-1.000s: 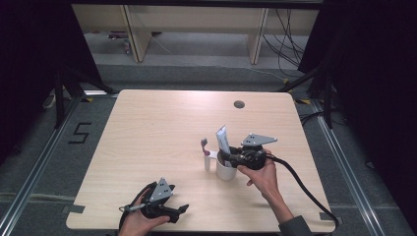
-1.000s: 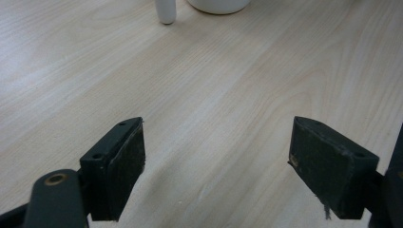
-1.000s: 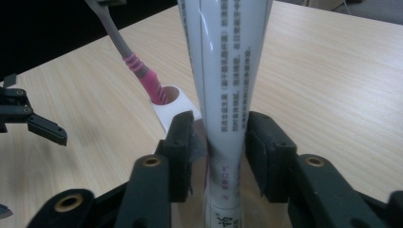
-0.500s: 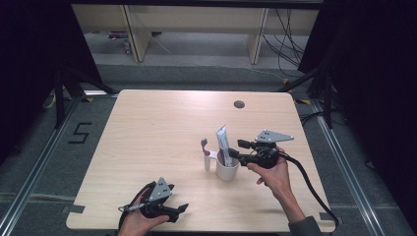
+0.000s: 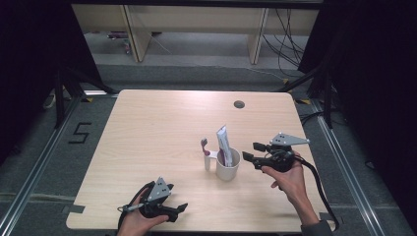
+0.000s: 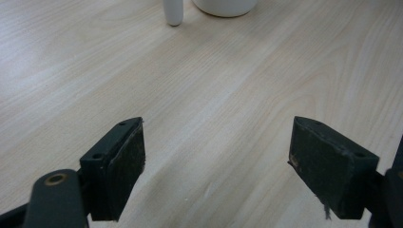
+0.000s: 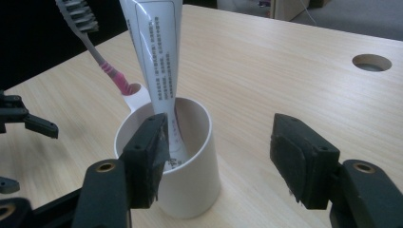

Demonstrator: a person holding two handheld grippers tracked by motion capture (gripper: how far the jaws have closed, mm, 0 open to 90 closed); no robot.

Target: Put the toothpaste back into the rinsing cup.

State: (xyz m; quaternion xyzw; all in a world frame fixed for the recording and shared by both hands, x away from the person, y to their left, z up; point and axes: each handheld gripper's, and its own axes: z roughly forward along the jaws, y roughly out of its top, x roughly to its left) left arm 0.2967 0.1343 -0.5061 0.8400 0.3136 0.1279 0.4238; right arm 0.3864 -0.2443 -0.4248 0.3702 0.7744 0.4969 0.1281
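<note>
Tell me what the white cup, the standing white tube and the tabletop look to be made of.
White cup: matte, smooth, thin-rimmed, probably plastic, possibly ceramic. White printed tube: soft plastic or laminate, flattened upper end, slight sheen. Pale tabletop: wood-grain laminate by its even printed streaks, though real veneer can't be ruled out.

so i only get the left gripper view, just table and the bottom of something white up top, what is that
Observer: A white cup holding a toothpaste tube upright.
Operator: anything else in it
Observer: A toothbrush stands in the side holder, bristles up.
Operator: where's the right gripper
Observer: The right gripper is just right of the cup, jaws open, holding nothing.
</note>
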